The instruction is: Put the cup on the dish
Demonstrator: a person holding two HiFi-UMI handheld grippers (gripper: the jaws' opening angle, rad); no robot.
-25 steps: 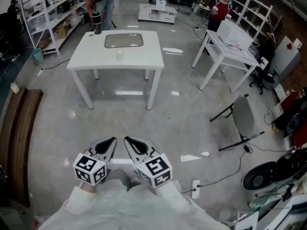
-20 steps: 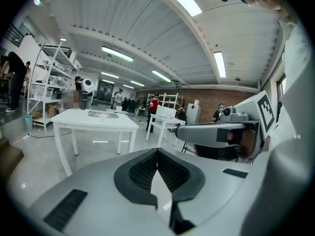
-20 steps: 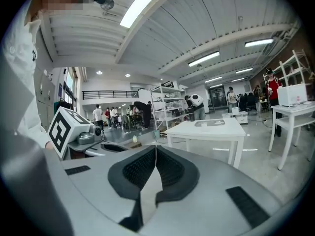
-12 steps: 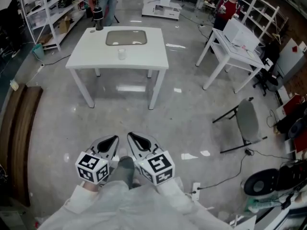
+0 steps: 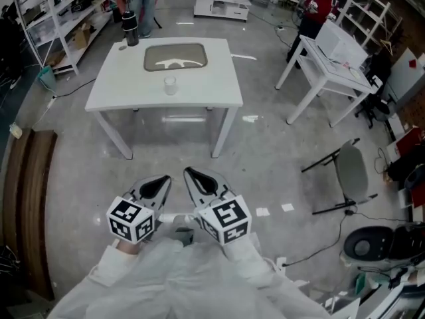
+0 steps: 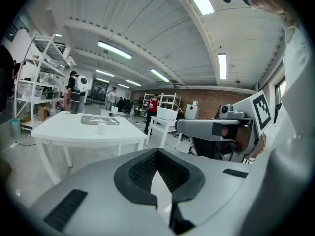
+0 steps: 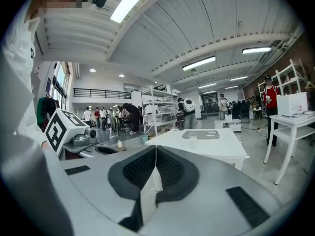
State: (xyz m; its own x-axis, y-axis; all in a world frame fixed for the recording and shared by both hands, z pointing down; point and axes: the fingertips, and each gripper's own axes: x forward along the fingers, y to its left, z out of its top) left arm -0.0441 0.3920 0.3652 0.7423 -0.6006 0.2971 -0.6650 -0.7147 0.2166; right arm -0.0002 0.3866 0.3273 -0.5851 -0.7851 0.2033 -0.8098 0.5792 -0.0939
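A small clear cup [image 5: 170, 85] stands on the white table [image 5: 119, 95], a little in front of the flat grey dish [image 5: 176, 56]. Both grippers are held side by side over the floor, well short of the table. My left gripper [image 5: 161, 181] is shut with nothing in it, and my right gripper [image 5: 192, 174] is shut and empty too. The left gripper view shows the cup [image 6: 101, 128] and dish [image 6: 100, 121] far off beyond the shut jaws. From the right gripper view, the cup [image 7: 193, 141] stands before the dish [image 7: 201, 134].
A dark bottle [image 5: 131, 28] stands at the table's far left corner. A second white table [image 5: 332, 72] with a box is at the right, a folding chair [image 5: 348, 171] below it. Shelving [image 5: 46, 12] lines the left. People stand at the back.
The white table has drawn nearer and larger in the head view as the person walked towards it. Both grippers kept their place side by side and stayed shut.
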